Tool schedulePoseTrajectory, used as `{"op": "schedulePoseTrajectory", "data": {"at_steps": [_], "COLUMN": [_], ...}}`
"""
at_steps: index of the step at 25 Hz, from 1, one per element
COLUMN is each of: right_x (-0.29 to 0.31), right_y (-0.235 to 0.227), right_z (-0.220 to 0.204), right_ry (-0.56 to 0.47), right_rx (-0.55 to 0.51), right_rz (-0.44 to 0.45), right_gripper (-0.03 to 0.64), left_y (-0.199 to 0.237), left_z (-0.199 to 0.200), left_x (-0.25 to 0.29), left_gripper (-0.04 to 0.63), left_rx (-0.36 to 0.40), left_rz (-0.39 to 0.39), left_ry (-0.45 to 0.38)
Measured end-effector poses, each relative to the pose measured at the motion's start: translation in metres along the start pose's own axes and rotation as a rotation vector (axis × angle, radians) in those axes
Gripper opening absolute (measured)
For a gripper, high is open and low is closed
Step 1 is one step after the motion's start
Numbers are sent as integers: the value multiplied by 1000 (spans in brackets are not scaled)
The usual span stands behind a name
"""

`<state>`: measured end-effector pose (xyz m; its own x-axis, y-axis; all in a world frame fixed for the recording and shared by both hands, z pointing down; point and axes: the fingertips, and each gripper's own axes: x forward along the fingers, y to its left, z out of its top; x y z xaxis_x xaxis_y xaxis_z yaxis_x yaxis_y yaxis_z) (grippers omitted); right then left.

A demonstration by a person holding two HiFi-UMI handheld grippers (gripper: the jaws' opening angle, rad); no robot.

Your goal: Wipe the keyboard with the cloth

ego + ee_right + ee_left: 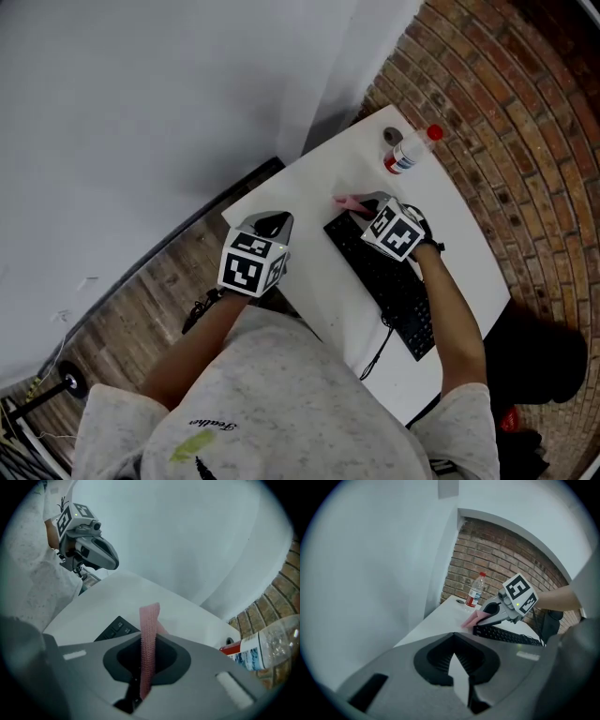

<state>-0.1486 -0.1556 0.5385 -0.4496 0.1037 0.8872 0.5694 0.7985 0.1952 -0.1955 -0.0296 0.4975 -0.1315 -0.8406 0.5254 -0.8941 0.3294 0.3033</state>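
Right gripper [367,206] pinches the pink cloth [348,202] between its jaws, with the cloth tip at the far edge of the keyboard [398,300]. Left gripper [271,226], jaws pressed together on nothing, hangs well left of the keyboard at the table [309,178] edge. Bare tabletop borders the keyboard's left side. A bottle [410,151] stands beyond its far end

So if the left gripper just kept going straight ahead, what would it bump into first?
Most likely the white table, whose near edge lies just ahead of it. Beyond that, slightly to the right, are the pink cloth and the right gripper holding it. Depth is hard to judge.
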Motion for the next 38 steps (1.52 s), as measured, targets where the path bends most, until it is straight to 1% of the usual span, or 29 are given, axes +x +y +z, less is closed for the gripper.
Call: {"op": "schedulePoseTrajectory", "data": {"at_steps": [9, 15, 25, 32, 35, 38], "right_x": [10, 14, 14, 11, 0, -14], "right_y": [27, 43, 76, 97, 101, 103], "right_z": [17, 25, 36, 47, 55, 68], "right_ry": [18, 25, 24, -33, -88, -151], "right_rx": [-113, -158, -232, -229, -188, -126], "right_rz": [73, 112, 163, 167, 127, 66], "right_gripper": [21, 21, 21, 21, 21, 23], "left_y": [3, 5, -1, -3, -7, -9], "left_z": [-9, -16, -22, -26, -23, -17], "left_x": [-14, -23, -32, -37, -33, -33], "left_gripper": [-8, -6, -8, -8, -7, -8], "left_rx": [-36, -68, -103, -97, -73, -41], "left_rz": [37, 58, 69, 70, 48, 23], "left_ry": [-23, -40, -70, -64, -53, -45]}}
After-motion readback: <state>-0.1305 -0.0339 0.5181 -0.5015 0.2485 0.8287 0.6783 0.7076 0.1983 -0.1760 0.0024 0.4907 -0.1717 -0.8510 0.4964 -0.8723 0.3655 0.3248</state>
